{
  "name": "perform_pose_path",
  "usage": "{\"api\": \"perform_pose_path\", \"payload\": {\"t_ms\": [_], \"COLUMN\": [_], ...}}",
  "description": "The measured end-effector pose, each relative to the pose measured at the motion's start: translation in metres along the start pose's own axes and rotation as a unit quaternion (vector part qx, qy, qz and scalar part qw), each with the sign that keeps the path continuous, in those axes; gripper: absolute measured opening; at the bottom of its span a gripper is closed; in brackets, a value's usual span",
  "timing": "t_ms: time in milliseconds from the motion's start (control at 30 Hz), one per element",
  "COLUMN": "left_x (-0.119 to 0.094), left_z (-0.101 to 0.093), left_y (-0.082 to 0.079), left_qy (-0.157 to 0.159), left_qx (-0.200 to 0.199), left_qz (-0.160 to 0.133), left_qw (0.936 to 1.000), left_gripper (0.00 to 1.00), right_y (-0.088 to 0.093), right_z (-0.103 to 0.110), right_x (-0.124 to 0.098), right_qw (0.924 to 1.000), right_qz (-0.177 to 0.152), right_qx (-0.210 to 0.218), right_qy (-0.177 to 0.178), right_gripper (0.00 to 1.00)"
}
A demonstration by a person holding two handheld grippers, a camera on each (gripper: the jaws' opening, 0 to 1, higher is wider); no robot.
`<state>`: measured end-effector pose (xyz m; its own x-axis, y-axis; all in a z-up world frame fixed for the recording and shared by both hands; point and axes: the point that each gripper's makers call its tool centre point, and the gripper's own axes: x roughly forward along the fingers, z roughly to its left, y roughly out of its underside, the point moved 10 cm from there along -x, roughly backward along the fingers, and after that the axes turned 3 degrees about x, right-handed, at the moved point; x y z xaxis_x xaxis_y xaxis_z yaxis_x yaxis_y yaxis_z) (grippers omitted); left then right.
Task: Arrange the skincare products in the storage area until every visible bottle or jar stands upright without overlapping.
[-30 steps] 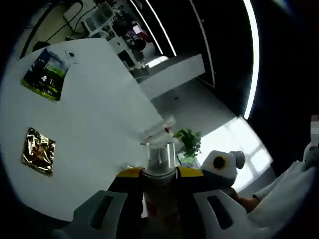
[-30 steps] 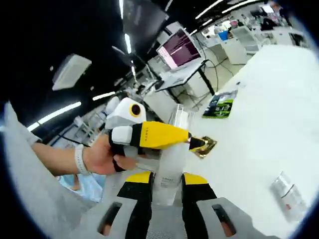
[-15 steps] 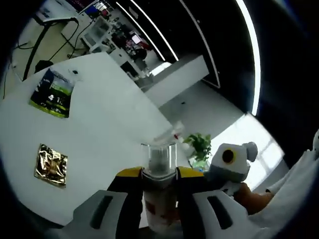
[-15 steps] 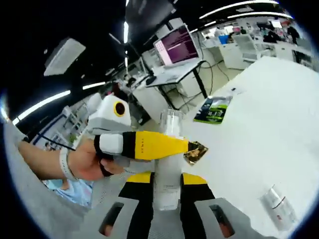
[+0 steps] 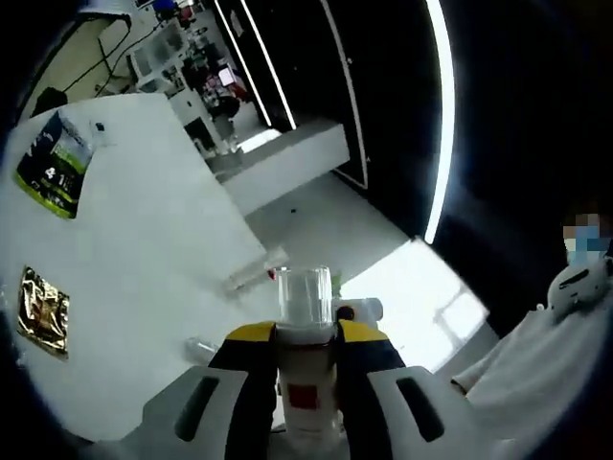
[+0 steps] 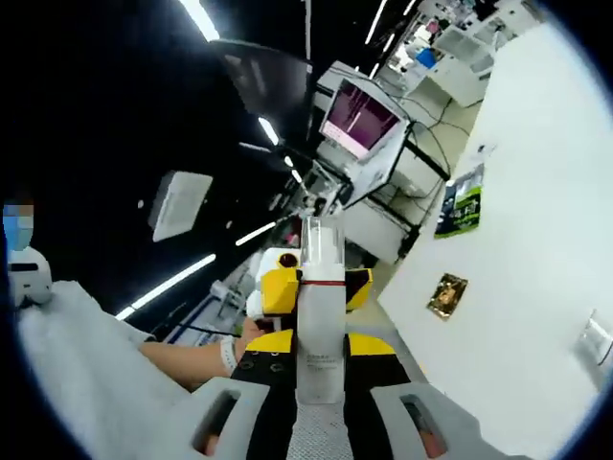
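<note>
both hands have swung since a second ago: the right gripper [image 6: 319,383] has tipped upward, so the white table [image 6: 536,240] that lay broad under it has slid to the right edge of the right gripper view and ceiling lights fill the rest, while the left gripper [image 6: 311,292], which crossed that view as a long yellow bar beside the bottle, now sits end-on behind it, with the person's hand [image 6: 251,331] below. in the left gripper view the other gripper's white housing and the green plant have gone from the lower right, and the table [image 5: 144,268] has rolled to the left. each tool is clenched on a bottle and lifted clear of the table: the right gripper grasps a pale clear-capped bottle [image 6: 319,316] with a red ring at its neck, the left gripper [image 5: 306,383] a clear-capped bottle with a red label [image 5: 305,374]. a green packet [image 5: 48,168], a gold foil sachet [image 5: 40,311] and a lying tube [image 5: 254,273] rest on the table, well apart. to do this step well, i judge each bottle should be brought level over bare table, lowered until its base sits flat, near the other but not touching, and let go only once it stands steady.
</note>
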<state>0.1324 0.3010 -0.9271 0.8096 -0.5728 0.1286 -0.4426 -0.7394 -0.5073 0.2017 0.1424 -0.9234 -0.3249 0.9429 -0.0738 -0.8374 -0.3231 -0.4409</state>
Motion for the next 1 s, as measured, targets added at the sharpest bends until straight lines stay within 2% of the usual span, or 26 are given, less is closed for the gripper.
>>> {"api": "perform_pose_path", "payload": {"t_ms": [133, 167, 233, 300, 333, 500, 533, 600, 633, 667, 733, 833, 933, 967, 1000], "left_x": [-0.001, -0.002, -0.002, -0.001, -0.001, -0.002, -0.002, -0.002, -0.002, -0.003, -0.004, -0.003, -0.002, -0.001, -0.002], "left_z": [-0.002, 0.002, 0.005, 0.009, 0.012, 0.015, 0.015, 0.015, 0.017, 0.018, 0.019, 0.018, 0.018, 0.016, 0.016], "left_y": [-0.001, -0.002, -0.001, 0.001, 0.002, 0.001, 0.001, 0.001, 0.001, 0.0, -0.002, -0.001, 0.0, 0.0, -0.001], "left_qy": [-0.006, -0.03, -0.054, -0.089, -0.107, -0.131, -0.137, -0.142, -0.147, -0.157, -0.159, -0.148, -0.124, -0.108, -0.099], "left_qx": [0.015, 0.034, 0.041, 0.07, 0.074, 0.069, 0.067, 0.066, 0.068, 0.075, 0.068, 0.057, 0.049, 0.039, 0.025], "left_qz": [0.003, -0.002, 0.007, 0.021, 0.026, 0.018, 0.015, 0.015, 0.016, 0.012, 0.006, 0.006, 0.009, 0.004, 0.002], "left_qw": [0.9999, 0.999, 0.9976, 0.9933, 0.9912, 0.9888, 0.9882, 0.9876, 0.9867, 0.9847, 0.985, 0.9873, 0.991, 0.9934, 0.9948], "left_gripper": [0.18, 0.18, 0.18, 0.18, 0.18, 0.18, 0.18, 0.18, 0.18, 0.18, 0.18, 0.18, 0.18, 0.18, 0.18], "right_y": [0.003, 0.002, 0.004, 0.006, 0.007, 0.011, 0.011, 0.011, 0.011, 0.011, 0.011, 0.008, 0.009, 0.008, 0.008], "right_z": [0.002, -0.001, -0.001, -0.001, 0.001, 0.002, 0.001, 0.0, 0.0, -0.001, -0.001, -0.004, -0.005, -0.006, -0.006], "right_x": [0.003, 0.004, 0.009, 0.013, 0.016, 0.032, 0.035, 0.039, 0.04, 0.039, 0.037, 0.029, 0.025, 0.022, 0.021], "right_qw": [0.9998, 0.9984, 0.9944, 0.9862, 0.979, 0.9559, 0.9496, 0.941, 0.9397, 0.9337, 0.9365, 0.9479, 0.9691, 0.9783, 0.9831], "right_qz": [-0.011, -0.027, -0.012, 0.006, 0.023, 0.07, 0.072, 0.075, 0.076, 0.076, 0.072, 0.064, 0.052, 0.036, 0.029], "right_qx": [-0.008, -0.022, -0.057, -0.1, -0.131, -0.18, -0.194, -0.207, -0.209, -0.219, -0.216, -0.191, -0.134, -0.105, -0.087], "right_qy": [0.013, 0.046, 0.088, 0.132, 0.155, 0.221, 0.236, 0.257, 0.26, 0.273, 0.267, 0.247, 0.2, 0.175, 0.159], "right_gripper": [0.1, 0.11, 0.13, 0.14, 0.16, 0.26, 0.26, 0.23, 0.22, 0.18, 0.16, 0.14, 0.14, 0.14, 0.14]}}
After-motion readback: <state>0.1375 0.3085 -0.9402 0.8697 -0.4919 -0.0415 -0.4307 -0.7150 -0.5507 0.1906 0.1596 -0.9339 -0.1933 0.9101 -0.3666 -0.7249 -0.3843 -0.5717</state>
